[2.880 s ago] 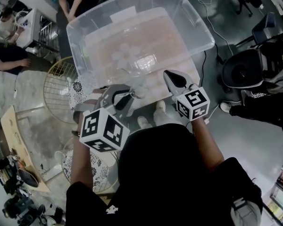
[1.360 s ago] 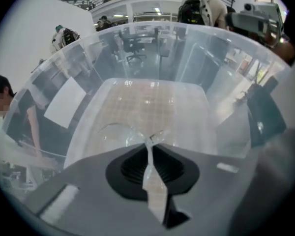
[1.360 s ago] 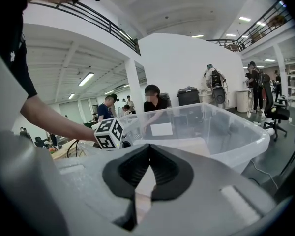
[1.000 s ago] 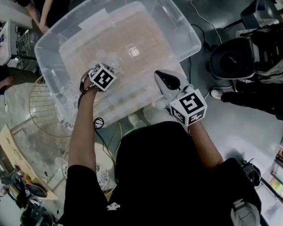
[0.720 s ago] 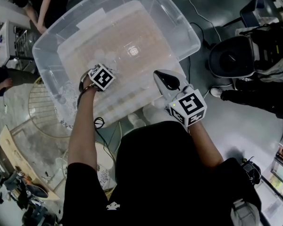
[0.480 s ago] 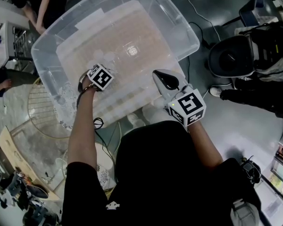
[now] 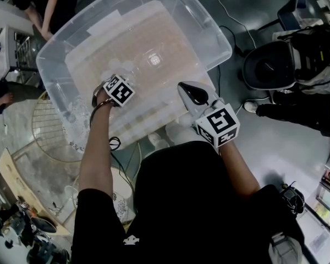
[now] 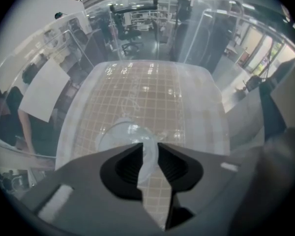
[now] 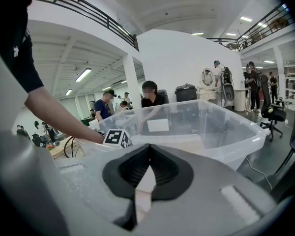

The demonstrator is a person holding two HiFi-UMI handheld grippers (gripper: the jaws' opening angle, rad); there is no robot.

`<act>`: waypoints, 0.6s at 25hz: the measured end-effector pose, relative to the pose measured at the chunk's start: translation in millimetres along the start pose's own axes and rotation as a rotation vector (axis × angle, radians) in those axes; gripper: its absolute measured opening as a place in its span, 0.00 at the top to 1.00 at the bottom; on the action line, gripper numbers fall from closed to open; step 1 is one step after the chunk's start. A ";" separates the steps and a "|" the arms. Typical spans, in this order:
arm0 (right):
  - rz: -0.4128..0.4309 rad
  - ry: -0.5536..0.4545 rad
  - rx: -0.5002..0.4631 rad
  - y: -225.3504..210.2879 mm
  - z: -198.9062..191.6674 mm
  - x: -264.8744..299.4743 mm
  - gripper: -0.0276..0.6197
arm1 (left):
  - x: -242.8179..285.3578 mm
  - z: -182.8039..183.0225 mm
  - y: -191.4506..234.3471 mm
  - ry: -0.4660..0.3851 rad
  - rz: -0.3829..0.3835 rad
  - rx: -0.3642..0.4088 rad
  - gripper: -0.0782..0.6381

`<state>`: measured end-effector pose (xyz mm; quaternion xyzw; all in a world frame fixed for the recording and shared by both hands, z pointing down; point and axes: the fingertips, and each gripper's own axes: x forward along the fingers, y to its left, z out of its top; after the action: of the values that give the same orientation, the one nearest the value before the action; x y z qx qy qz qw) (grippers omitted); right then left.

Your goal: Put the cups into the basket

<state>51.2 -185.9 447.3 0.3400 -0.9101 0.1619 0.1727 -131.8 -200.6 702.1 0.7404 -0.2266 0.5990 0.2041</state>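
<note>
The basket is a big clear plastic bin [image 7: 213, 53] with a gridded floor [image 8: 152, 92]. My left gripper [image 7: 115, 83] reaches down into its near left part. Its jaws [image 8: 148, 149] have just been opening and now stand a little apart. The thin wall of a clear plastic cup [image 8: 122, 134] runs between them, and the cup lies on the bin floor. More clear cups [image 7: 127, 67] lie close by in the bin. My right gripper [image 7: 187, 87] hovers at the bin's near edge, shut with nothing in it [image 9: 149, 147].
A round wire rack [image 7: 44, 128] stands left of the bin. A black office chair [image 7: 270, 66] is at the right on the grey floor. People stand beyond the bin's far left side [image 7: 49, 4]. The person's white shoes [image 7: 157, 142] show under the near edge.
Since the earliest frame my left gripper has gone from in front of the bin, carrying a clear cup, to inside the bin. The right gripper has stayed put.
</note>
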 end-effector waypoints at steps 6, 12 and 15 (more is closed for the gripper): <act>-0.002 -0.004 -0.005 4.1 1.4 -1.2 0.96 | -11.8 1.5 0.6 -0.037 -0.008 -0.029 0.76; 0.002 -0.022 -0.022 10.5 9.4 -4.0 0.96 | -42.8 16.9 5.3 -0.127 0.025 -0.045 0.79; 0.000 -0.030 -0.027 11.9 11.7 -5.2 0.96 | -74.9 25.1 21.7 -0.187 0.112 -0.065 0.84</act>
<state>44.5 -179.3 432.5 0.3400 -0.9147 0.1444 0.1638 -137.9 -225.9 624.3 0.7723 -0.3048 0.5301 0.1721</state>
